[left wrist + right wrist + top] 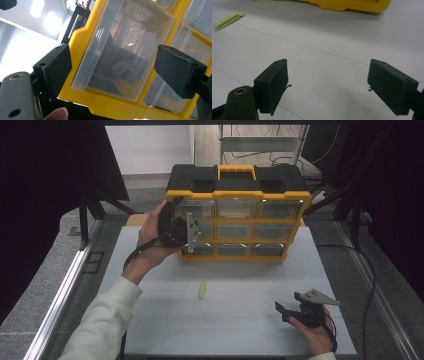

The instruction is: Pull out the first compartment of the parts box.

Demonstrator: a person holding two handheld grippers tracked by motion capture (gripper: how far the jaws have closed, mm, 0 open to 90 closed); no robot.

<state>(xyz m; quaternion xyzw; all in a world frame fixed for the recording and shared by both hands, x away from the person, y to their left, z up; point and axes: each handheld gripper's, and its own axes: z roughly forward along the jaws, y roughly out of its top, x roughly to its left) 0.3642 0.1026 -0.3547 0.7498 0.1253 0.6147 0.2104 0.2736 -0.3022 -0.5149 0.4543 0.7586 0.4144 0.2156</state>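
Organizer (239, 215): yellow-and-black case with clear drawers, upright at the far side of the bench (165, 325).

Drawer (122, 47): clear, seated in the organizer's left column.

Left tool (186, 232): held against the organizer's left drawers; jaws apart, one on either side of the drawer, clamped on nothing.

Right tool (291, 306): well in front of the organizer, toward its right; jaws wide apart, empty, over bare bench.

Green clip (202, 289): lying flat on the bench, in front of the organizer.
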